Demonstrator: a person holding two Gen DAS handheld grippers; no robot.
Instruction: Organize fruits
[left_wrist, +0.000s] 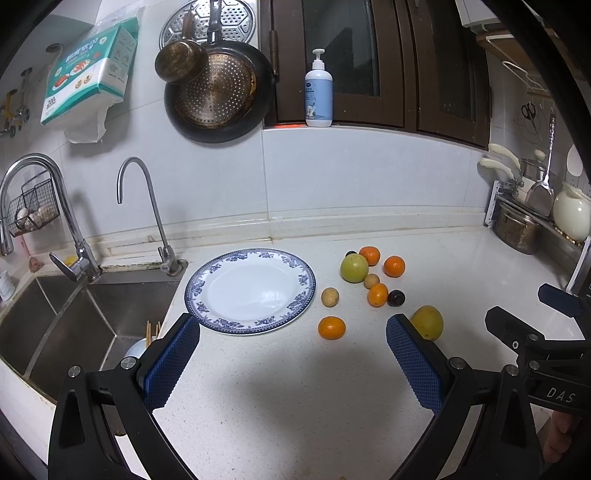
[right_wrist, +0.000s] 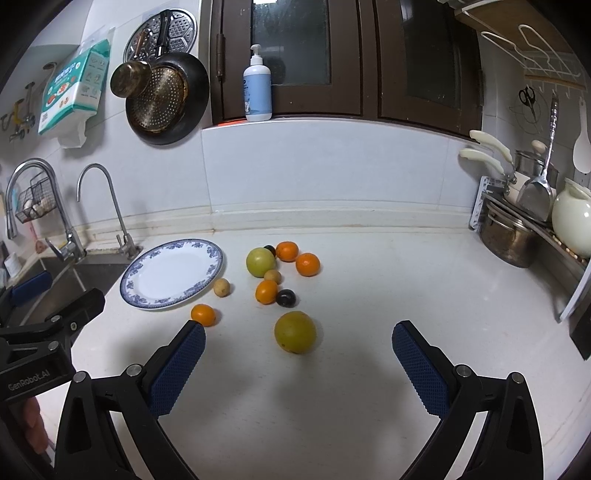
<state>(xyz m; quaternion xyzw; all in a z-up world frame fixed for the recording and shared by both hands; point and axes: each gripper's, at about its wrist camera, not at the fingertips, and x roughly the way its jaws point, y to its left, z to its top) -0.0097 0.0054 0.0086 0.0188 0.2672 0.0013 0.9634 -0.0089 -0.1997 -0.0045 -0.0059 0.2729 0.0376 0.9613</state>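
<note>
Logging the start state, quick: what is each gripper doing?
Left gripper: open, holding nothing.
Right gripper: open, holding nothing.

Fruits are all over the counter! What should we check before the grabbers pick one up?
1. Plate bare, with room for fruit: ok.
2. Left gripper open, holding nothing: ok.
3. Right gripper open, holding nothing: ok.
4. Yellow-green citrus fruit sits apart from the others, ahead between the right gripper's fingers: ok.
5. Loose orange has free space around it for the left gripper: ok.
6. Green apple is crowded by a small tan fruit and a dark fruit behind it: not ok to grab first.
</note>
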